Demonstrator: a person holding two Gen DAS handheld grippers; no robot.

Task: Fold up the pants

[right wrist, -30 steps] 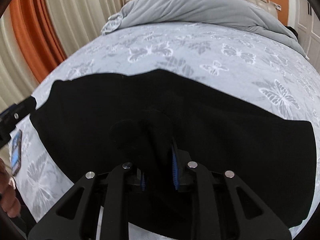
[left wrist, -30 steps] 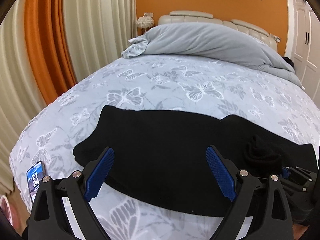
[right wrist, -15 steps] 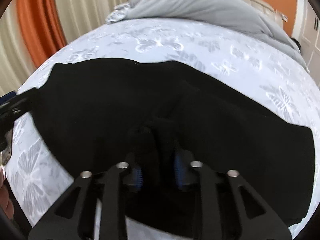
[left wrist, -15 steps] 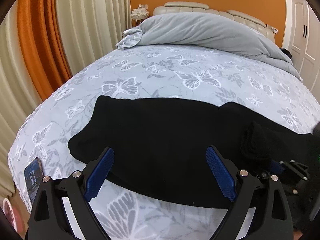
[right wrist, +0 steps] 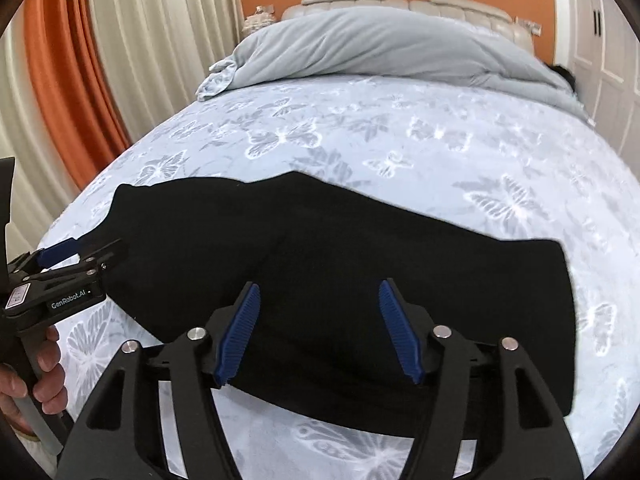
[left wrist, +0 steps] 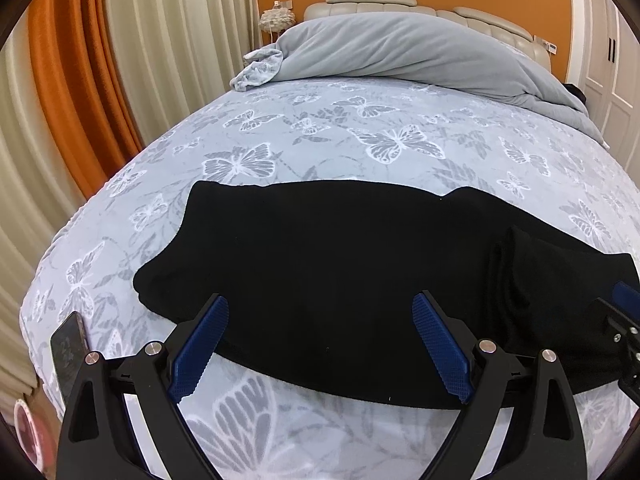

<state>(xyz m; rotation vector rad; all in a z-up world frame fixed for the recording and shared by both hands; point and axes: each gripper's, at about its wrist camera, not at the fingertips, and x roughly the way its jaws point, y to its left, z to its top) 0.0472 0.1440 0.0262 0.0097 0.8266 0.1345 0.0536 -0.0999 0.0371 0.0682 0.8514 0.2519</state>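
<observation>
1. the black pants (left wrist: 328,264) lie spread flat across the near part of the bed, filling the middle band of both wrist views; in the left wrist view a raised bunch of cloth sits at their right end.
2. the right gripper (right wrist: 318,332) points down at a slant over the near edge of the pants, low in the centre of its own view. its jaws have just been opening and now stand about half apart; the blue pads (right wrist: 238,336) press on nothing, and the cloth lies beneath and beyond them, not clamped.
3. in the left wrist view the right gripper shows only as a black and blue corner at the right edge, just beside the bunched cloth.
4. the left gripper (left wrist: 320,348) also tilts downward, its jaws spread wide and holding nothing; the near hem of the pants runs across the gap between its fingers.
5. in the right wrist view the left gripper appears at the left edge, level with the left end of the pants, with a hand (right wrist: 34,376) wrapped around its handle at the lower left.
6. the bed sheet (left wrist: 360,140), pale blue with white butterflies, carries the pants.
7. a phone (left wrist: 68,352) lies on the sheet at the lower left of the left wrist view, apart from the pants.
8. a grey duvet (left wrist: 408,52) is heaped at the upper part of both views, with orange and cream curtains (left wrist: 80,72) on the left.
</observation>
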